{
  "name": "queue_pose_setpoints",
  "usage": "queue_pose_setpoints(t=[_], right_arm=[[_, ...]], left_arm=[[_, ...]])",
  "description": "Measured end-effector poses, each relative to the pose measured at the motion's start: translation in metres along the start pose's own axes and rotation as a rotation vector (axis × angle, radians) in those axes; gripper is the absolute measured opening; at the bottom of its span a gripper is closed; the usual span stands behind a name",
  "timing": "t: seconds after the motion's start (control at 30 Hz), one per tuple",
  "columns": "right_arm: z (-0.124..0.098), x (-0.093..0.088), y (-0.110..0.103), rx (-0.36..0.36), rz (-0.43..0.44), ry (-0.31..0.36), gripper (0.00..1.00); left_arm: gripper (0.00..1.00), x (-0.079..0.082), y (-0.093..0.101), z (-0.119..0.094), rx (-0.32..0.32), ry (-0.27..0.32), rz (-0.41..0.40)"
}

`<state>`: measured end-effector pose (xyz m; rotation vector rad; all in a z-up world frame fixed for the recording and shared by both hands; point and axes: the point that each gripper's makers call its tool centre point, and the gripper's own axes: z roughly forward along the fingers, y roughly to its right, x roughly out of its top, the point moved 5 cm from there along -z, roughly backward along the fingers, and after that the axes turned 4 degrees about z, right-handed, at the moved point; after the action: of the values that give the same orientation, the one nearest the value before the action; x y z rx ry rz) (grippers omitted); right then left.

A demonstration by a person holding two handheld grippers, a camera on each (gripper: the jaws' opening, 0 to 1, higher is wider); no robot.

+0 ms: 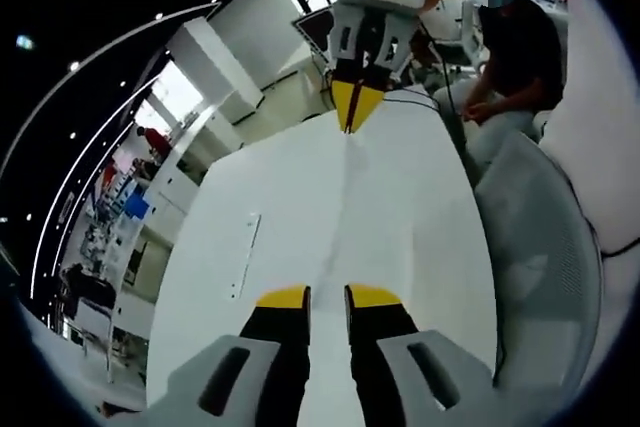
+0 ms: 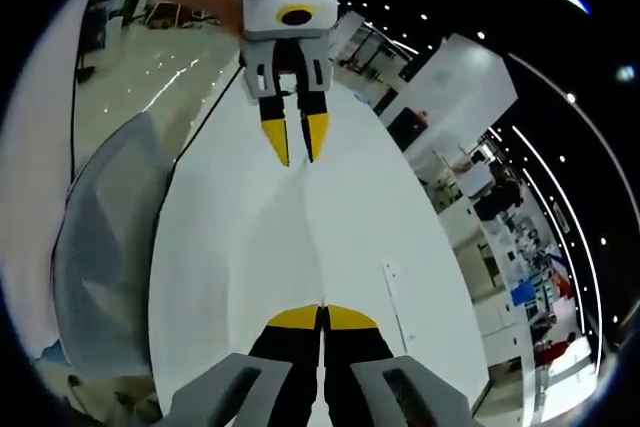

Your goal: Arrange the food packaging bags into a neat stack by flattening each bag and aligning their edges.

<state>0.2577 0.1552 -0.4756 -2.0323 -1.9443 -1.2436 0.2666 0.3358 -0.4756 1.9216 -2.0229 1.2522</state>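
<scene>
Both grippers hang over a bare white table (image 1: 400, 227) and point at each other. In the left gripper view my left gripper (image 1: 327, 297) rises from the bottom, open, with a narrow gap between its yellow tips and nothing in it. Across the table my right gripper (image 1: 355, 112) points down, its yellow tips pressed together. In the right gripper view my right gripper (image 2: 322, 317) is shut, with nothing visible between its tips. The left gripper (image 2: 296, 142) shows beyond it, fingers slightly apart above the table (image 2: 250, 247). A hand holds each far gripper.
A seam runs down the tabletop between the grippers, and a thin white strip (image 1: 243, 257) (image 2: 395, 302) lies flat beside it. A grey mesh chair (image 1: 540, 247) (image 2: 100, 247) stands against one long edge. A person (image 1: 510, 57) sits beyond the table's far end.
</scene>
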Motion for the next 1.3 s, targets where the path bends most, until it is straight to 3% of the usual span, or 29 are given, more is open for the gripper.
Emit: queue_pose_setpoints(t=[0.6,1.3], right_arm=[[-0.002,0.000,-0.004,0.003,-0.010,0.006,0.00],[-0.005,0.002,-0.007,0.002,-0.026,0.011,0.00]], left_arm=[[0.08,0.003,-0.003,0.008,-0.065,-0.058,0.083],[0.06,0.002,0.007,0.012,-0.209,-0.119,0.049]])
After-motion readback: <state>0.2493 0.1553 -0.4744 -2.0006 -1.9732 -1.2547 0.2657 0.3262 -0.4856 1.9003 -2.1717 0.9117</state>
